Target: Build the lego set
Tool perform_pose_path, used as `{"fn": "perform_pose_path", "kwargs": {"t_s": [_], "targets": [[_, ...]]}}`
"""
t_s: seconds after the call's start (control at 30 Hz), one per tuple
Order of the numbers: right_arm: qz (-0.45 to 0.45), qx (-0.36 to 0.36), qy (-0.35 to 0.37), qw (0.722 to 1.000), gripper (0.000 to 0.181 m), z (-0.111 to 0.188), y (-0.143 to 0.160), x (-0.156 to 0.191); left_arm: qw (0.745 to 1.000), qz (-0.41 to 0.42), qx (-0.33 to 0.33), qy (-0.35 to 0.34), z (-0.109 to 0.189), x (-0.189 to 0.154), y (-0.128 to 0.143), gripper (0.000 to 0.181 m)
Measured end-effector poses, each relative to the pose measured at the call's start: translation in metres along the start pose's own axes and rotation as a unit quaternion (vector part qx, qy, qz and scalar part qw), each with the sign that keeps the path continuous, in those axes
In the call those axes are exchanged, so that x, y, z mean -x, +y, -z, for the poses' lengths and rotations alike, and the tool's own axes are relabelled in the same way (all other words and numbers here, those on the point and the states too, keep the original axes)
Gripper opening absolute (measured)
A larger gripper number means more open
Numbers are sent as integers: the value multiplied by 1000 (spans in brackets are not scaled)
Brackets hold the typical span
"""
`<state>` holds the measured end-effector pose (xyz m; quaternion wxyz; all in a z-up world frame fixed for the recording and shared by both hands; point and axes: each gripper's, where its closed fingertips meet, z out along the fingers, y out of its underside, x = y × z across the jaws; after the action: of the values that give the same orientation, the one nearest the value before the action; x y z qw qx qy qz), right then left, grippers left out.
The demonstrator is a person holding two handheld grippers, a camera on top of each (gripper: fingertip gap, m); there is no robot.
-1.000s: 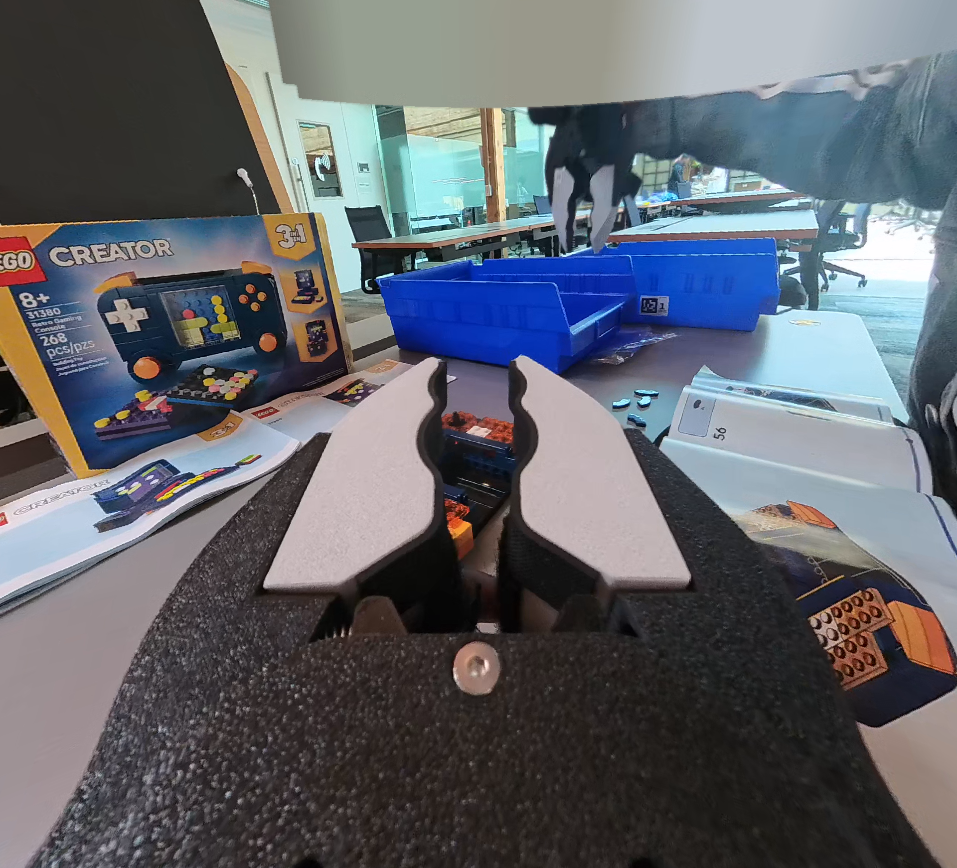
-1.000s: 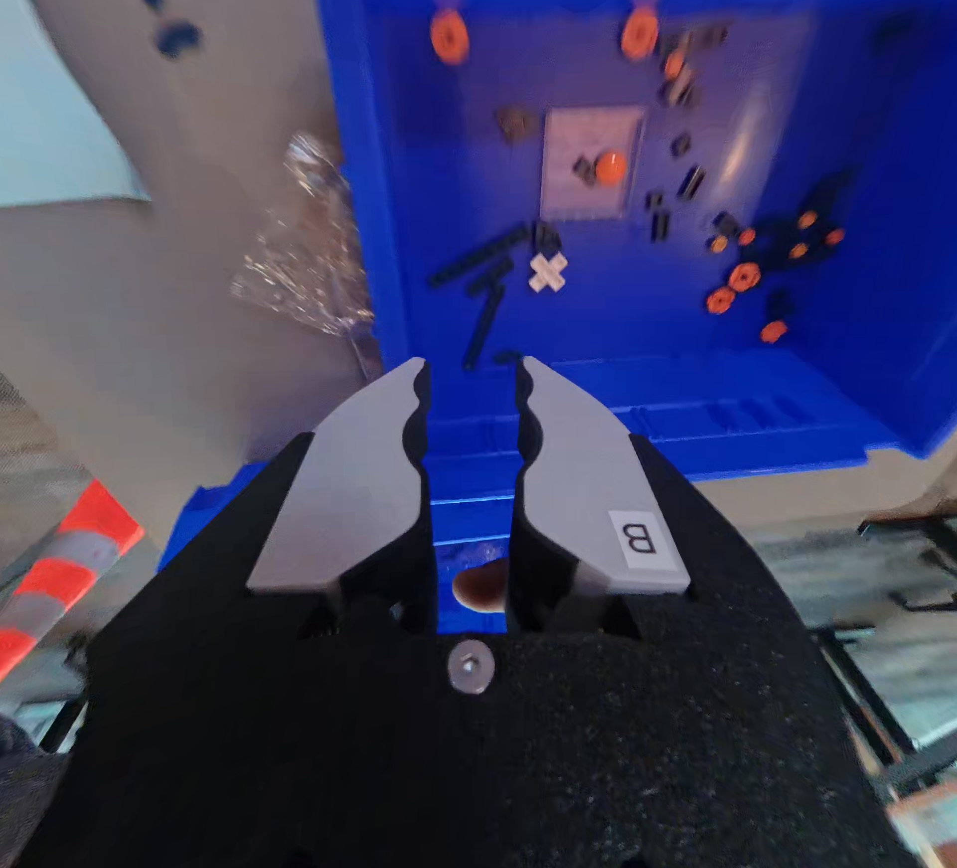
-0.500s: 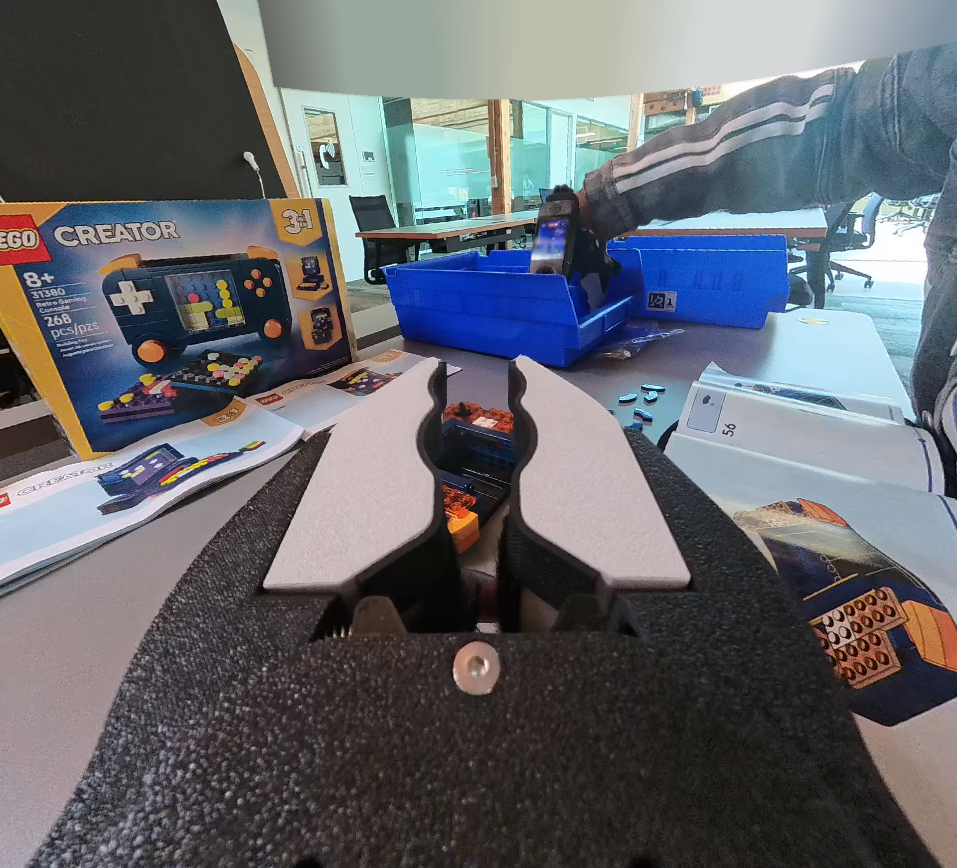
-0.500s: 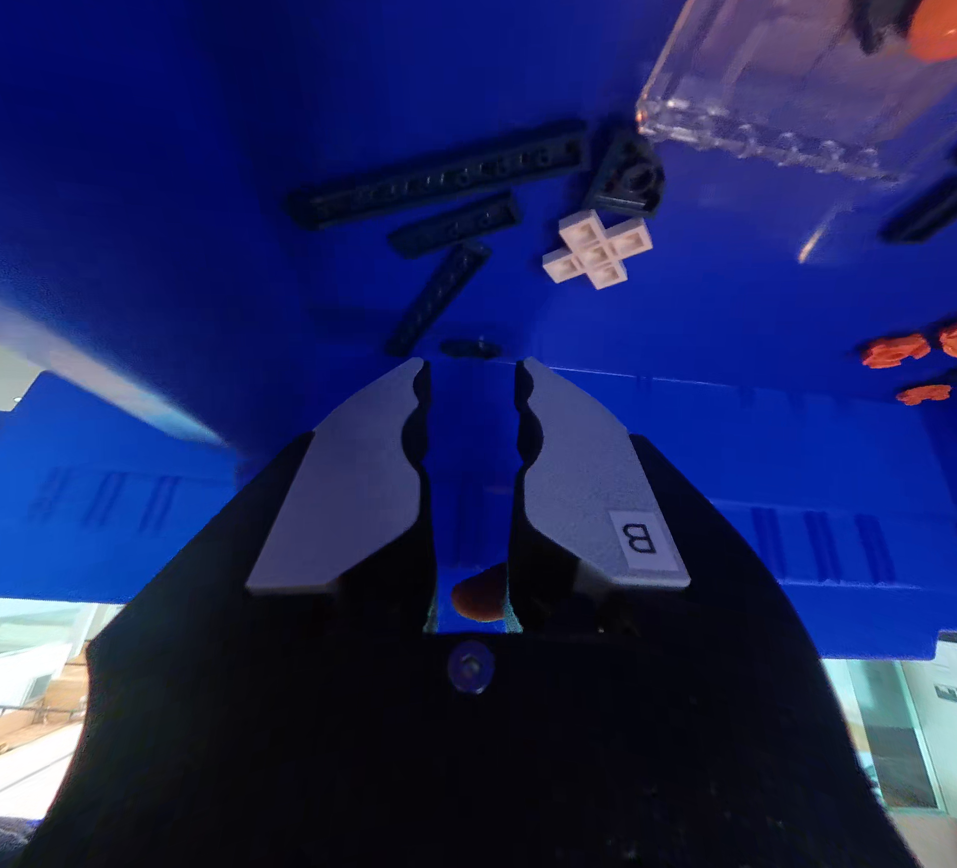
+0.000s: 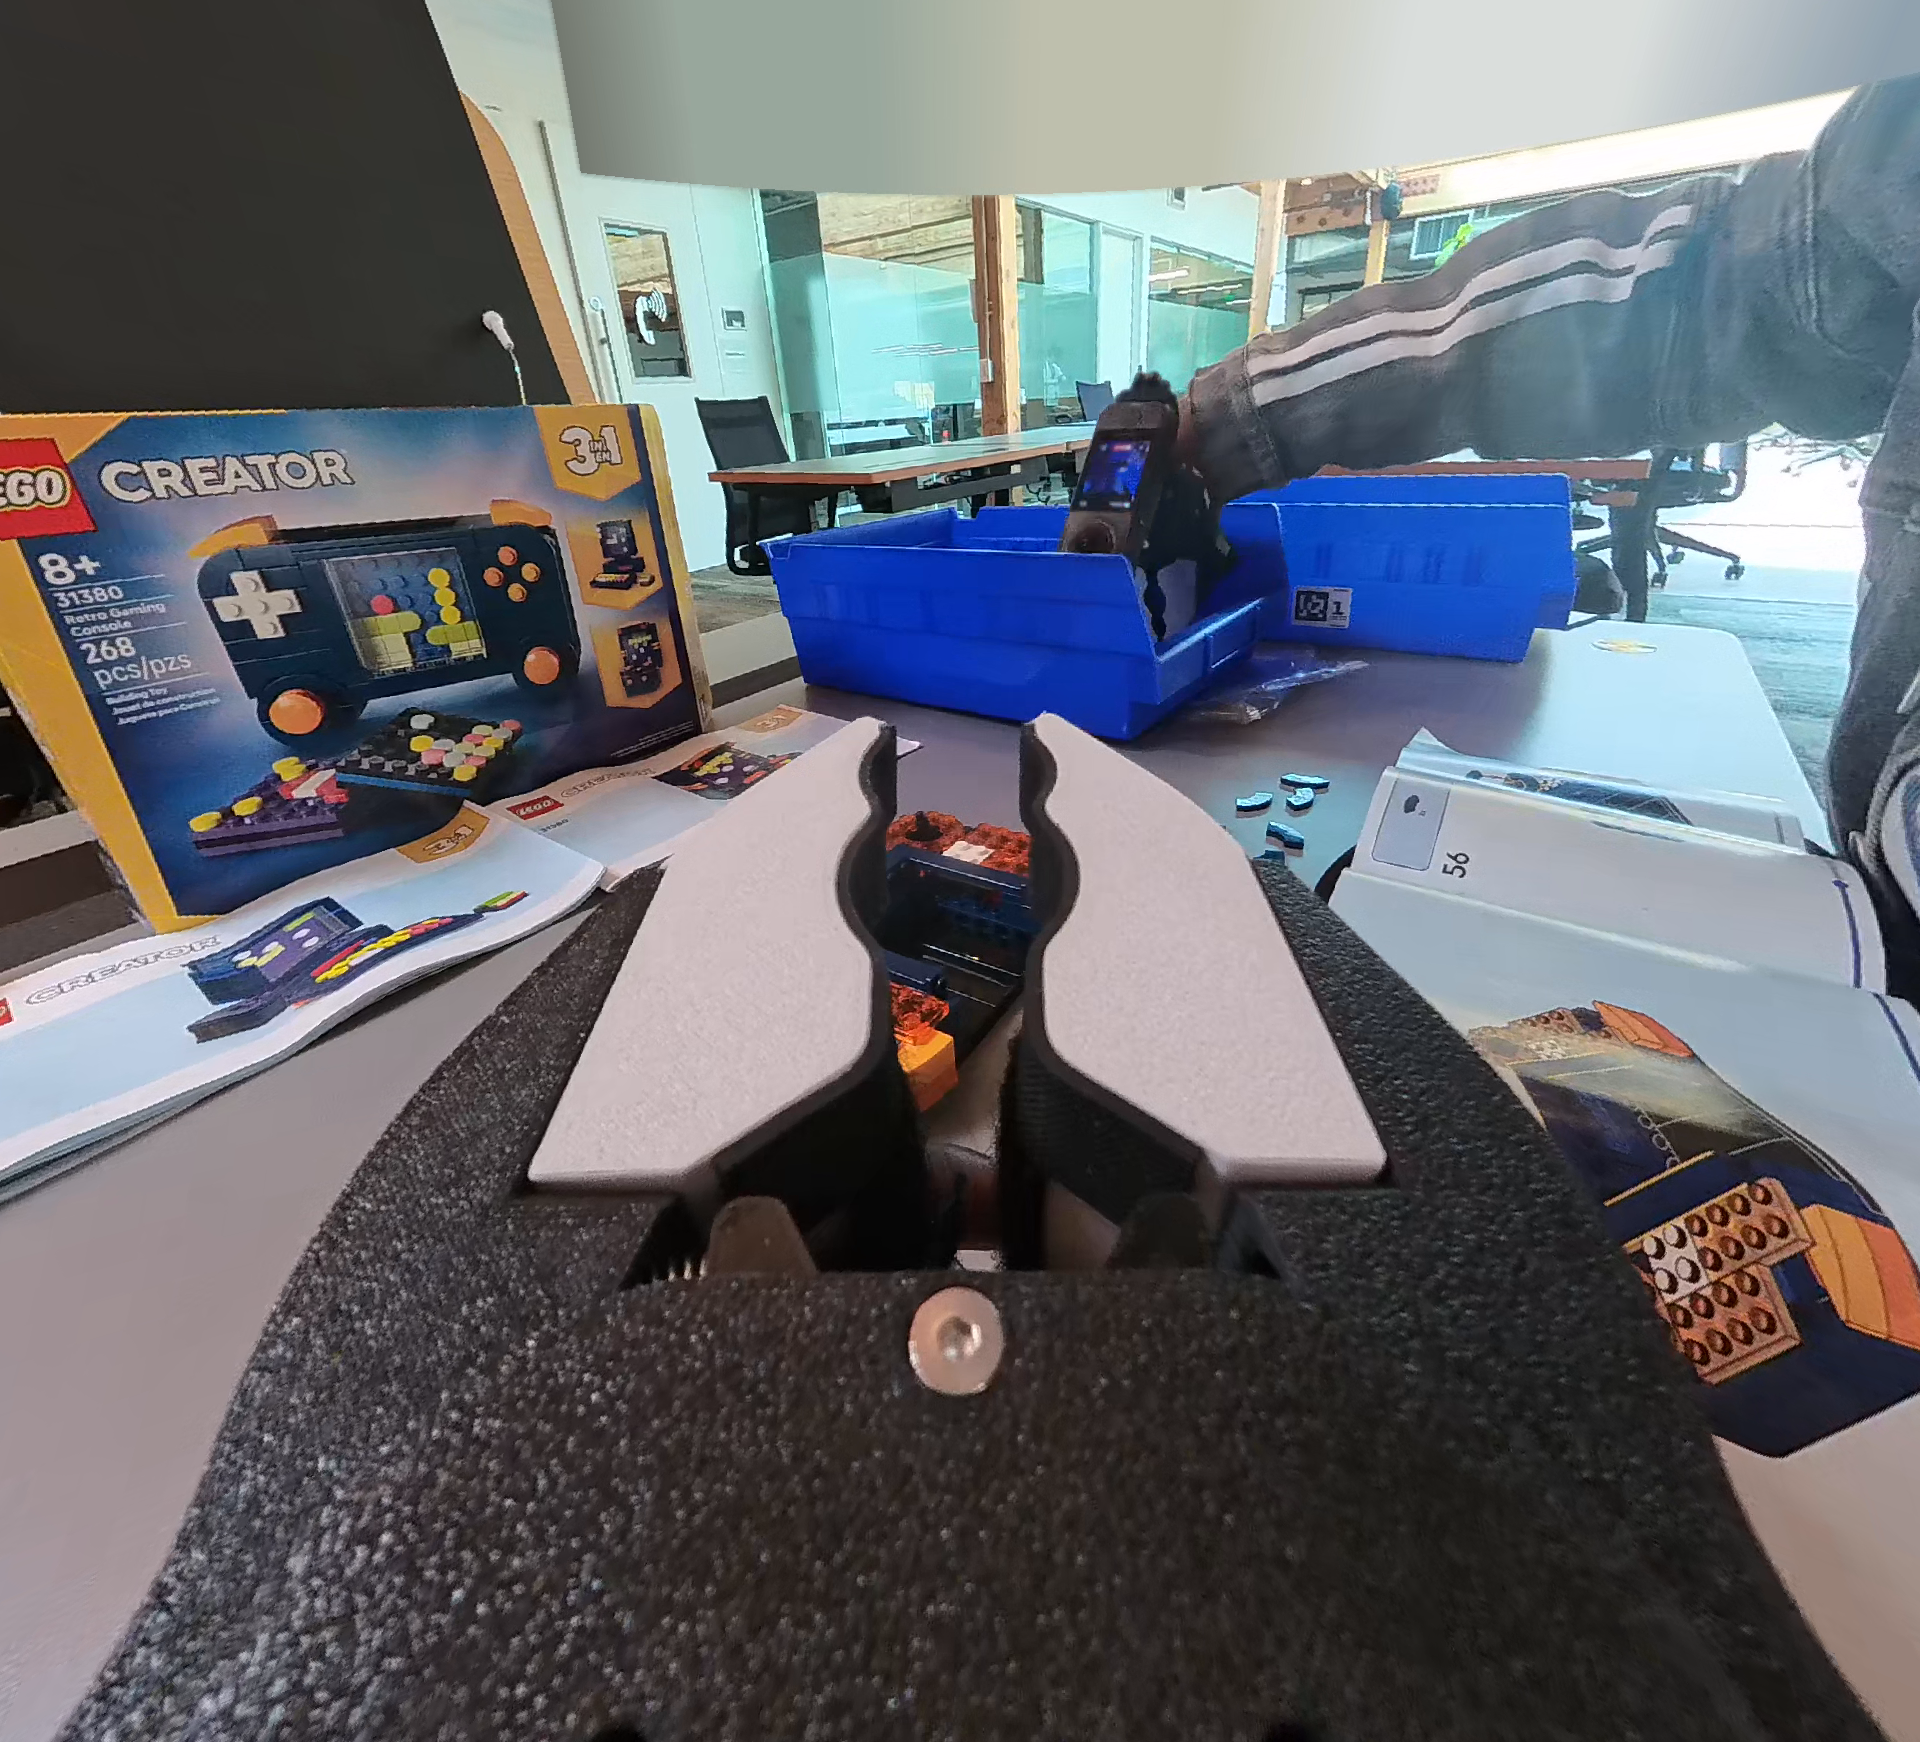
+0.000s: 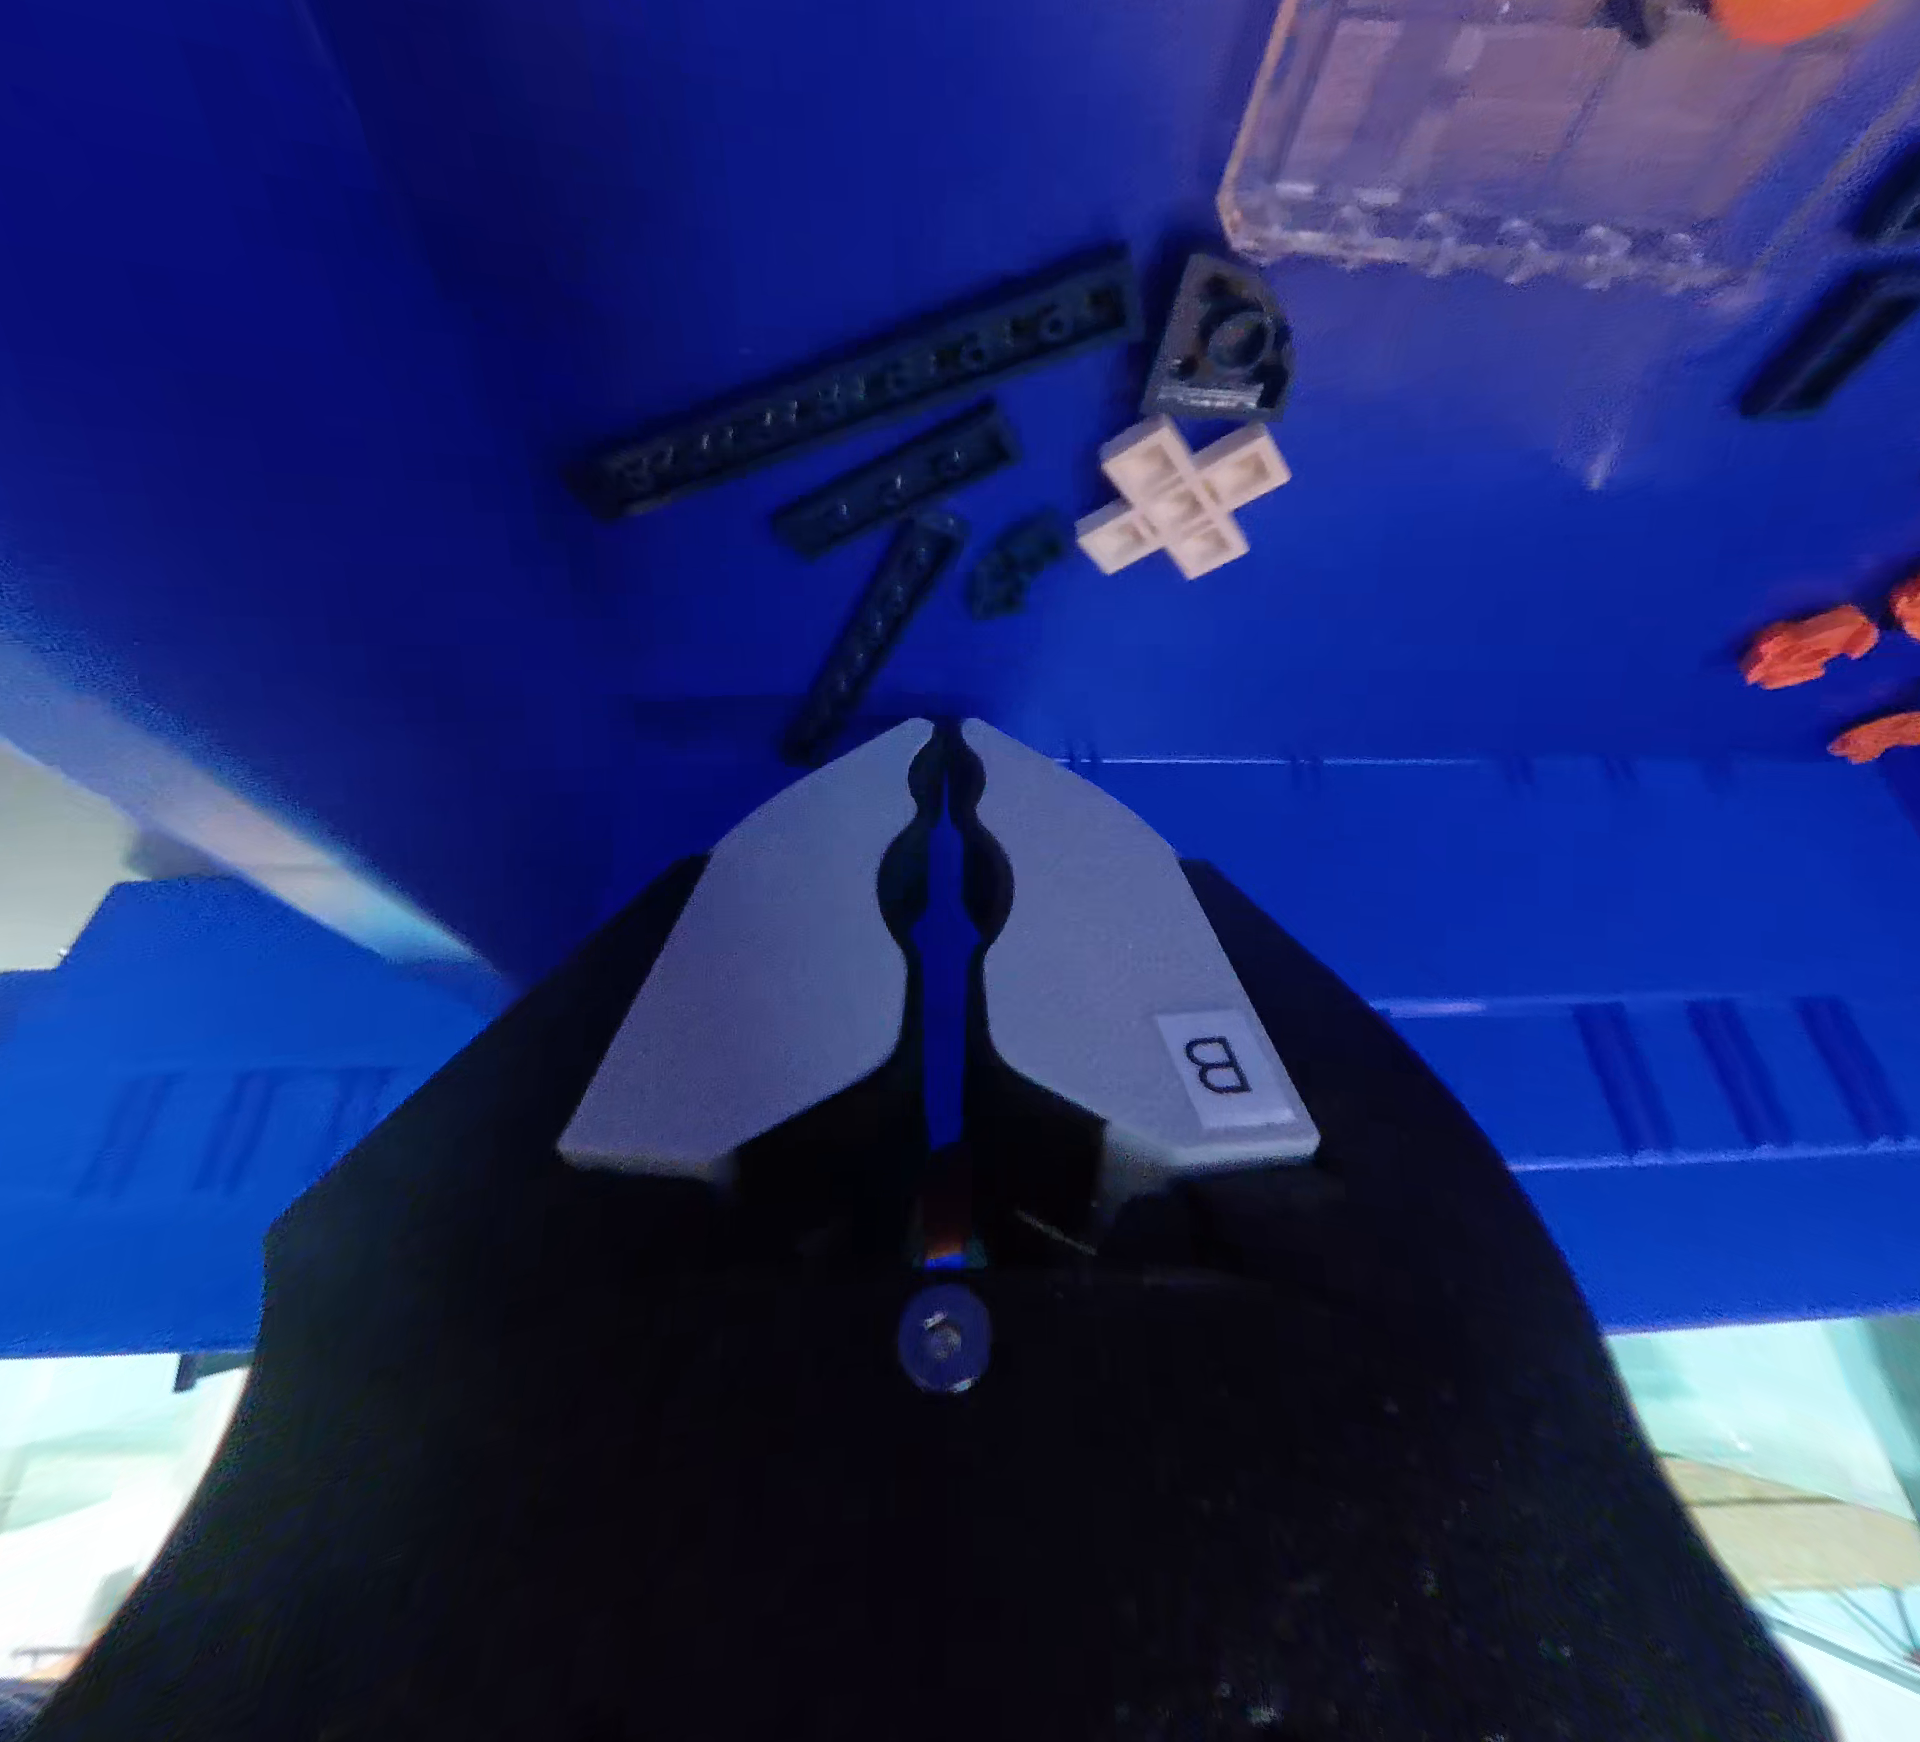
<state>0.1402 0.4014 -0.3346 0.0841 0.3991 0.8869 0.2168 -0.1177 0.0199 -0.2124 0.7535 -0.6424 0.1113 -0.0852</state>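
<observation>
Beside printed box (image 5: 343,643), left tool (image 5: 951,757) parted; right tool (image 6: 948,736) pinched, inside blue bin (image 6: 1558,861).

- The left gripper (image 5: 951,793) is held low and level, its two grey fingers (image 5: 748,954) set a little apart.
- The right gripper (image 6: 948,736) points steeply down, its fingertips closed together with only a thin slit behind them.
- In the left wrist view the right gripper (image 5: 1127,497) shows farther off, held by an outstretched arm in a striped sleeve (image 5: 1507,342).
</observation>
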Motion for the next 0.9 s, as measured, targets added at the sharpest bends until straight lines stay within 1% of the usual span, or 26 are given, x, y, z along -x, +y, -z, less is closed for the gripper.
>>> {"fn": "perform_pose_path", "kwargs": {"t_s": [0.03,0.1,0.13,0.23,0.3,0.33,0.47,0.53,0.6,0.67,0.77,0.9], "targets": [[-5,1,4,1000,0,1,1,-1,1000,0,0,0,0,0,0,22],[-7,10,22,1000,9,2,7,-4,1000,-2,-2,0,0,0,-1,22],[-10,6,22,1000,10,4,7,-4,1000,-2,-2,0,0,-1,-1,22],[-30,-63,32,997,13,14,-9,-10,1000,-5,0,-1,0,-1,-1,22],[-47,-120,18,991,13,22,-25,-8,1000,-8,2,-2,0,-1,0,22],[-48,-135,15,990,13,23,-30,-7,1000,-9,3,-4,0,0,0,22],[-17,-114,33,993,13,14,-26,-7,1000,-8,4,-6,0,1,1,22],[-14,-124,44,991,13,15,-29,-9,1000,-9,6,-6,0,1,2,22],[-14,-151,46,987,13,19,-37,-9,1000,-9,7,-6,0,1,2,22],[-7,-151,50,987,13,19,-38,-8,1000,-10,9,-7,0,1,3,22],[-9,-151,46,987,7,18,-39,-6,1000,-11,9,-6,0,0,3,22],[-14,-156,50,986,7,18,-38,-6,1000,-10,9,-4,-1,0,3,22]]}}
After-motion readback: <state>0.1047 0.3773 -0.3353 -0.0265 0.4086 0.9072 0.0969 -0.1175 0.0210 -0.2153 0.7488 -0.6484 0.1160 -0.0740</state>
